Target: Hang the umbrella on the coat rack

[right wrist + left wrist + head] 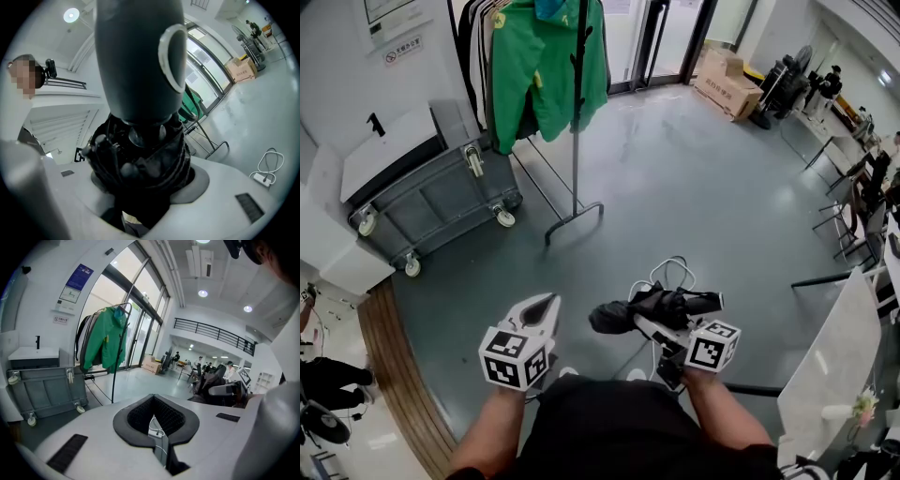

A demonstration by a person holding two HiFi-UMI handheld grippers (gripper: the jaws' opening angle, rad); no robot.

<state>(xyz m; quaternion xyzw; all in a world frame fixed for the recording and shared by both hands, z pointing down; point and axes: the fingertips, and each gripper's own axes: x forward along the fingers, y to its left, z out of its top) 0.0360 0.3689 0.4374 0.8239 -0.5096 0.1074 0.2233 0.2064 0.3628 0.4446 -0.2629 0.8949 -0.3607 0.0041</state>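
Black umbrella [614, 317], head view: folded, held crosswise by the right gripper [661, 330]; coat rack [576, 122] stands well apart from it on the floor [694, 169].
Left gripper view: left gripper [157, 427] jaws closed together, nothing between them.
Right gripper view: jaws clamped on the umbrella's bundled canopy.

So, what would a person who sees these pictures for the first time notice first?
Probably the bright green jacket hanging at the top of the head view, with the thin black pole of the coat rack standing in front of it. Next comes the folded black umbrella, clamped in the right gripper low in the middle of that view, close to the person's body.
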